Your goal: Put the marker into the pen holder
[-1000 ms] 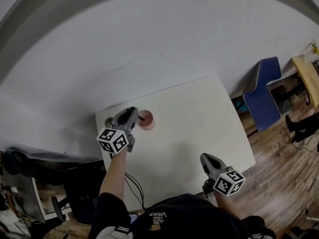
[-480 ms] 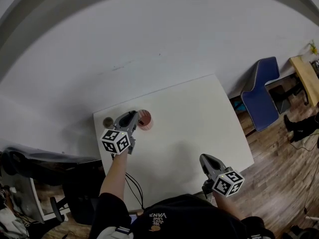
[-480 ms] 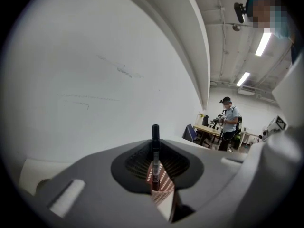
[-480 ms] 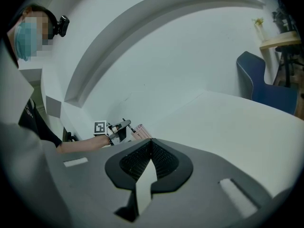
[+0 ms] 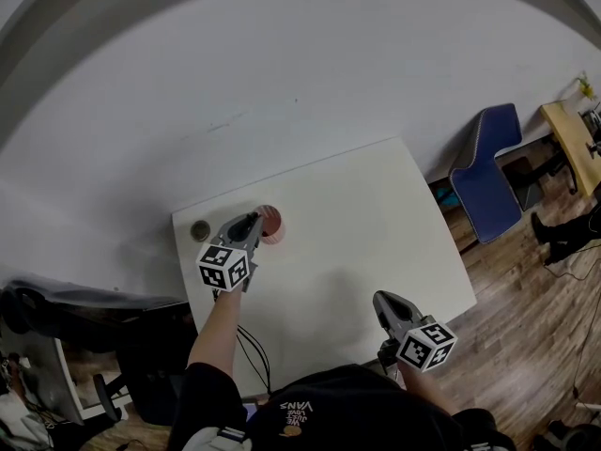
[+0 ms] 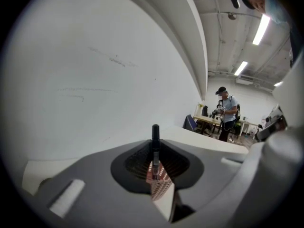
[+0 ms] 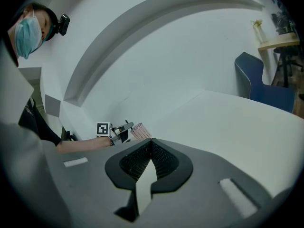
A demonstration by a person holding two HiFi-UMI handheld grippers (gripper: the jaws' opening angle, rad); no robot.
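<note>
My left gripper (image 6: 155,156) is clamped on the marker (image 6: 155,137). It stands upright between the jaws, dark cap end up, with its lower end at the mouth of the holder (image 5: 271,224). I can't tell whether the tip is already past the rim. The pink mesh holder sits near the table's (image 5: 376,219) far left corner, and a small dark round thing (image 5: 200,230) lies closer to that corner. My right gripper (image 7: 152,144) hangs by the near edge with its jaws together on nothing, well apart from the work.

My main worry is the rim. If the tip lands on the mesh edge and not inside, pressing down could tip the holder or shove it toward the far edge, and it looks light. Letting go too high could make the marker bounce out or knock the holder over. The jaws are also just beside the holder, so any sideways drift as I lower could nudge it. Nothing steadies it from the other side.
</note>
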